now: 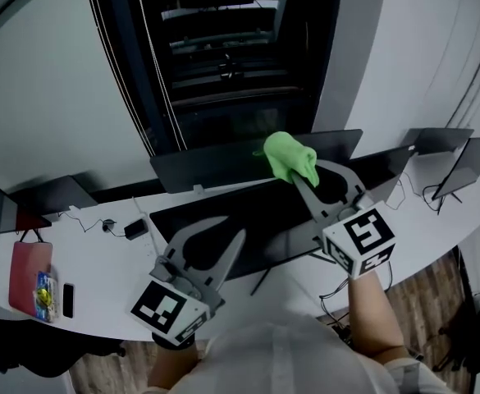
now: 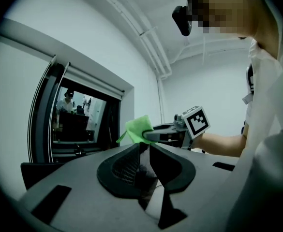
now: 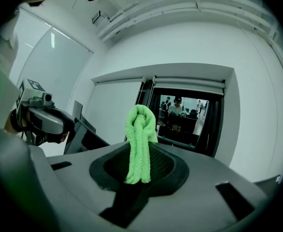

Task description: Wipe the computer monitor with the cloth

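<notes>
Cannot identify small items (image 1: 47, 295) on red pad (image 1: 25, 271), near left. Cannot see lower end of cloth (image 3: 140, 134) inside right gripper (image 3: 140, 151). Cannot trace monitor (image 1: 260, 212) edge within left gripper (image 1: 235, 230). Cannot follow dark shape (image 1: 26, 350) past near-left border.

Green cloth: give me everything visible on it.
The green cloth is bright lime, terry-like fabric folded into a thick roll. It is clamped between the jaws of the right gripper, its rounded fold sticking out past their tips. In the head view it sits near the top edge of the monitor; whether it touches the screen cannot be told.
</notes>
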Tool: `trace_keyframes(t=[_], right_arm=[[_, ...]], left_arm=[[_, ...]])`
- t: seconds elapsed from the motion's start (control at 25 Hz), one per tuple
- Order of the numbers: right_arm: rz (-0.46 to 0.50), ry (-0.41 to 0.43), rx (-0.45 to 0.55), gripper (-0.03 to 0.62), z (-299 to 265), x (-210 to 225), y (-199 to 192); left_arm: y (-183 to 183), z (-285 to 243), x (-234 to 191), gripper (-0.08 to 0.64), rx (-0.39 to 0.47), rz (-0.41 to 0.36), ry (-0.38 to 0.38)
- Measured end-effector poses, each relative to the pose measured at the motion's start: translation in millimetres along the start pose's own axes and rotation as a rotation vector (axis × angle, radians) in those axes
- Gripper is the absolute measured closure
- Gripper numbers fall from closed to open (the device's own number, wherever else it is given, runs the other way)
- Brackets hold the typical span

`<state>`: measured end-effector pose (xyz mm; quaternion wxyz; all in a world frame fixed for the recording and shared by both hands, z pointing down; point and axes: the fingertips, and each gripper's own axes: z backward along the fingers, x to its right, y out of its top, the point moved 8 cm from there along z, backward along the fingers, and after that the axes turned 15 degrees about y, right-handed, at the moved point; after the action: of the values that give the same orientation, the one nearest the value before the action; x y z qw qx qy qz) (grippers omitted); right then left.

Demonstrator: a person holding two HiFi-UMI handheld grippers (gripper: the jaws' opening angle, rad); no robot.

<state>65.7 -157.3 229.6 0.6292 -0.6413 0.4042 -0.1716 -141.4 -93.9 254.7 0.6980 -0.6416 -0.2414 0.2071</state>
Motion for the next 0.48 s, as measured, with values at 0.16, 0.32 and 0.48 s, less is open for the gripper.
trace_keyframes(t=[0.16,0.32,0.48], right_arm=[[0.011,0.01,-0.002,0.52,4,8,-3],[0.021,0.044,0.008,0.52,14,17,-9],[0.06,0.094,0.0,0.52,30,38,-14]], left_arm=[[0,-10,8,0.486,0.007,-0.003,-0.014],[0,-28,23,0.486,0.008,-0.006,-0.005],[3,-58,49,0.486,0.013,0.001,0.017]])
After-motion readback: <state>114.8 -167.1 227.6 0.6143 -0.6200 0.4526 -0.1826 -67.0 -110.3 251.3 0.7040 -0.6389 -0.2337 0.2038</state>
